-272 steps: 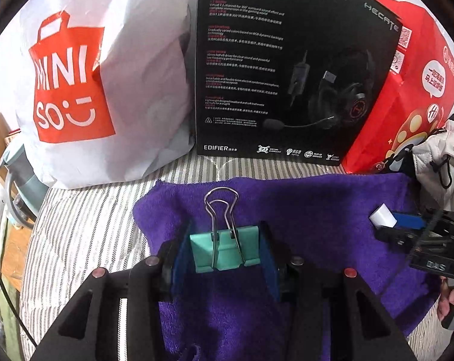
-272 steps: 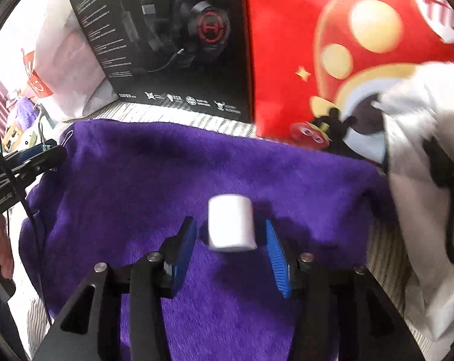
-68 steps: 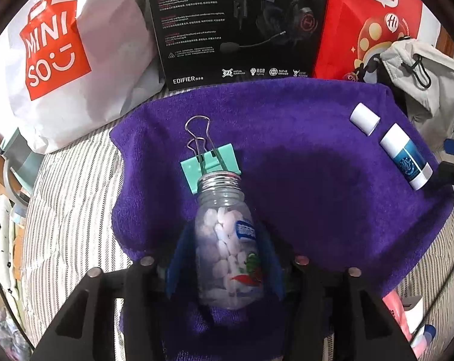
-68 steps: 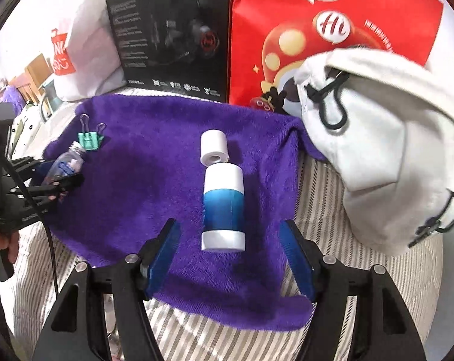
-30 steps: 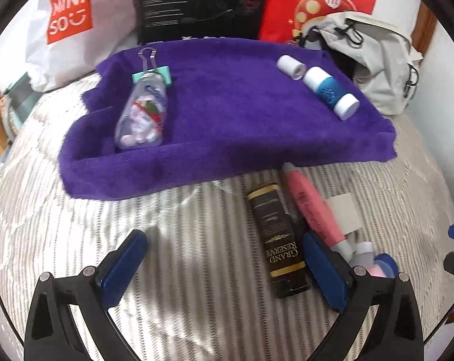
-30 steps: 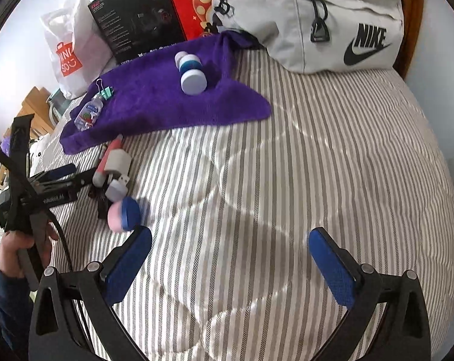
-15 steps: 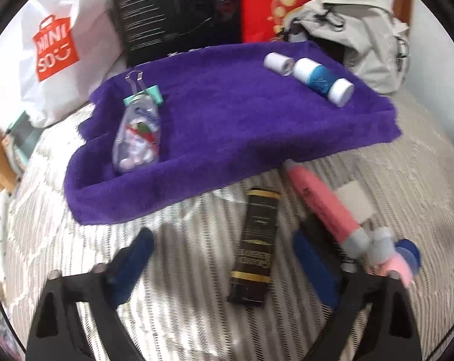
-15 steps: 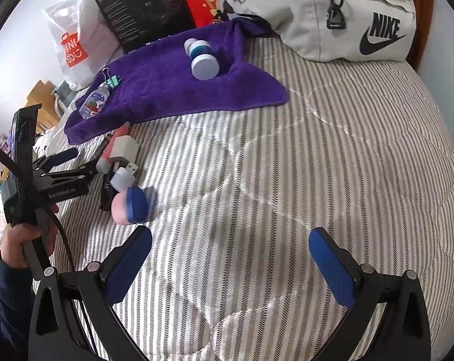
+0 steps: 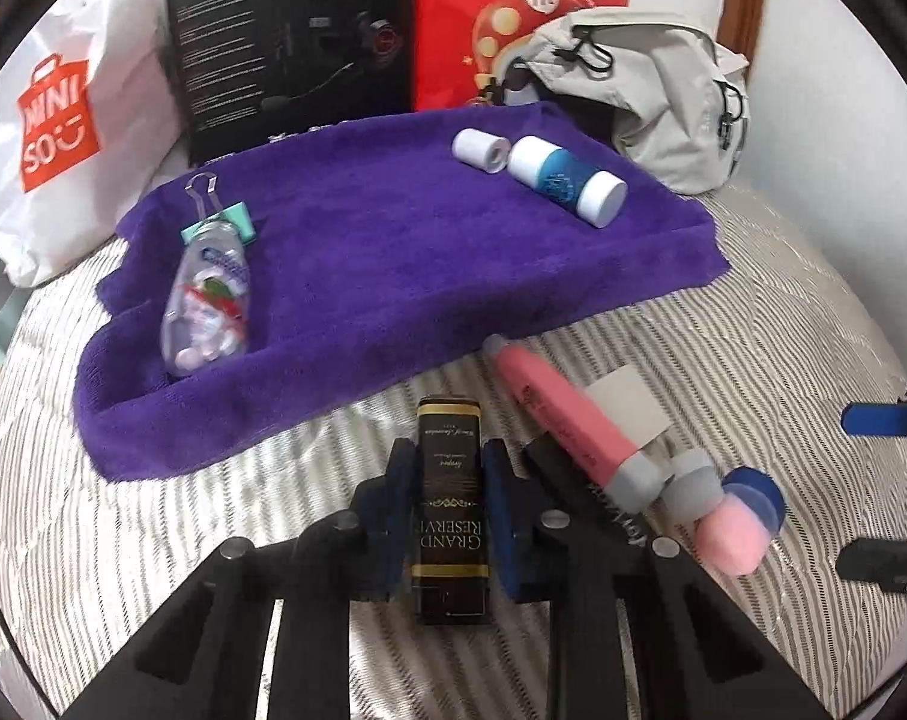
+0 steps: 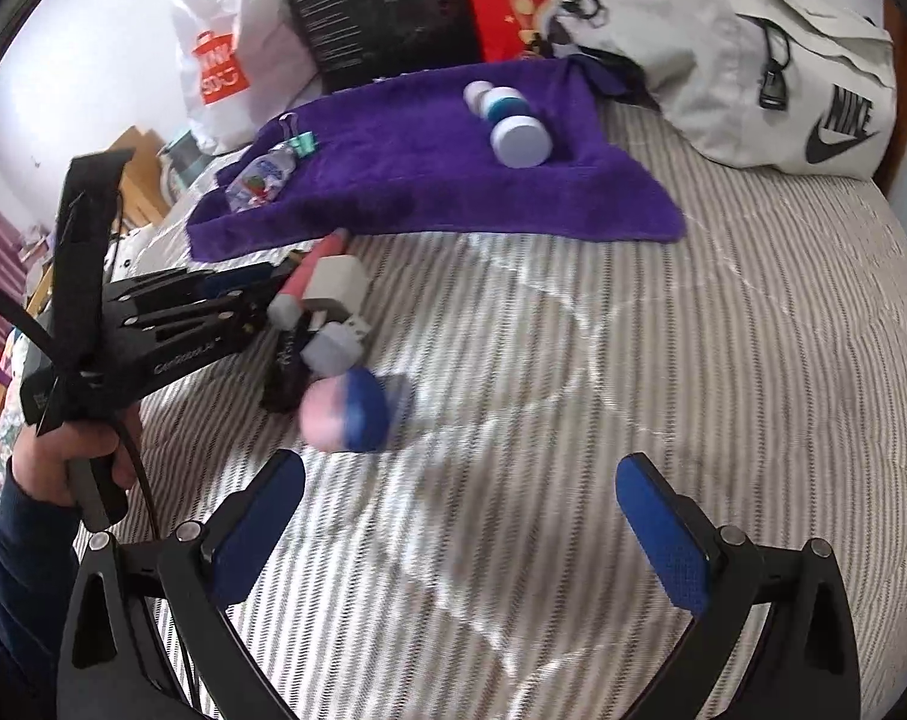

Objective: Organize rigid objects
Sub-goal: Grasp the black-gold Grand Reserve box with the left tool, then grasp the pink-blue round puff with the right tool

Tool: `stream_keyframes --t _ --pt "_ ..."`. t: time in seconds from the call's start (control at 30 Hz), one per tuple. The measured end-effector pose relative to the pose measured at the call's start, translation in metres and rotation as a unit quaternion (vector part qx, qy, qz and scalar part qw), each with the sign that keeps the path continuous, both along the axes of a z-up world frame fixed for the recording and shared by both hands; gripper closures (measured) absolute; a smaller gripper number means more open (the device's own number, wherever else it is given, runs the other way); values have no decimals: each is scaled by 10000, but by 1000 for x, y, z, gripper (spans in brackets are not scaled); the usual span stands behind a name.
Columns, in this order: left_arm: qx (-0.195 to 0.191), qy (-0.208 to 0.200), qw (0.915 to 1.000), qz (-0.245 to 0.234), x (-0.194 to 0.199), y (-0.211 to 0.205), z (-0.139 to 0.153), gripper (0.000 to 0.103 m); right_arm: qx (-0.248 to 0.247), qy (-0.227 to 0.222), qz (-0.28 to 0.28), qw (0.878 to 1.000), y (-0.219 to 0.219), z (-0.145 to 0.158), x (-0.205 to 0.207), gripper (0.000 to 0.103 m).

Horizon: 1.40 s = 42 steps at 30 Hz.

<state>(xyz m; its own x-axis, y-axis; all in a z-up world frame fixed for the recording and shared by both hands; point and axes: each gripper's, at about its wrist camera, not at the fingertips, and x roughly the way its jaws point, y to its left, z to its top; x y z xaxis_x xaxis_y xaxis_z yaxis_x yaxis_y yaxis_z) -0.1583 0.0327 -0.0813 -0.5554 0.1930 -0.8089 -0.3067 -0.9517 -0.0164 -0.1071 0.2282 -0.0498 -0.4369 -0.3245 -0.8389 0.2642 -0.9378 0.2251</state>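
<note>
My left gripper is shut on a black "Grand Reserve" box lying on the striped bed, just in front of the purple towel. On the towel lie a clear candy bottle, a teal binder clip, a white roll and a blue-and-white tube. A pink marker, a white card and a pink-and-blue ball lie to the right of the box. My right gripper is open and empty over the bed, close to the ball.
A Miniso bag, a black headset box, a red bag and a grey Nike backpack stand behind the towel. The left gripper and the hand holding it show in the right wrist view.
My left gripper has moved down and closed on the black box. My right gripper has moved nearer to the pink-and-blue ball, still open.
</note>
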Motion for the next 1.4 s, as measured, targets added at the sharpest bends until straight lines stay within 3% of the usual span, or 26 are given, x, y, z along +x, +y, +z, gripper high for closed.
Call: stream_keyframes --t 0.23,0.4,0.47,0.63,0.9,1.03,1.4 --pt "-187 -5 9994 290 4 -29 0 81 8 114 212 9997 -24 -6 -3 4" --pt "-175 -52 9986 495 7 -53 -1 81 238 192 235 9993 -40 -20 -9 15" --pt "-123 -73 9984 542 8 -59 -1 81 471 431 257 9976 -47 -19 -6 22" --pt "-69 -73 9980 622 9 -65 -1 81 894 676 240 9934 -57 -22 -2 29" --pt "-87 -85 9979 632 10 -66 -1 80 928 780 307 9922 -57 -18 -2 67" --pt "-64 -88 9978 661 13 -70 2 81 598 621 286 9959 -46 -17 -7 67" --pt "104 6 9968 790 14 -80 20 81 331 600 111 9976 -23 -1 -6 67"
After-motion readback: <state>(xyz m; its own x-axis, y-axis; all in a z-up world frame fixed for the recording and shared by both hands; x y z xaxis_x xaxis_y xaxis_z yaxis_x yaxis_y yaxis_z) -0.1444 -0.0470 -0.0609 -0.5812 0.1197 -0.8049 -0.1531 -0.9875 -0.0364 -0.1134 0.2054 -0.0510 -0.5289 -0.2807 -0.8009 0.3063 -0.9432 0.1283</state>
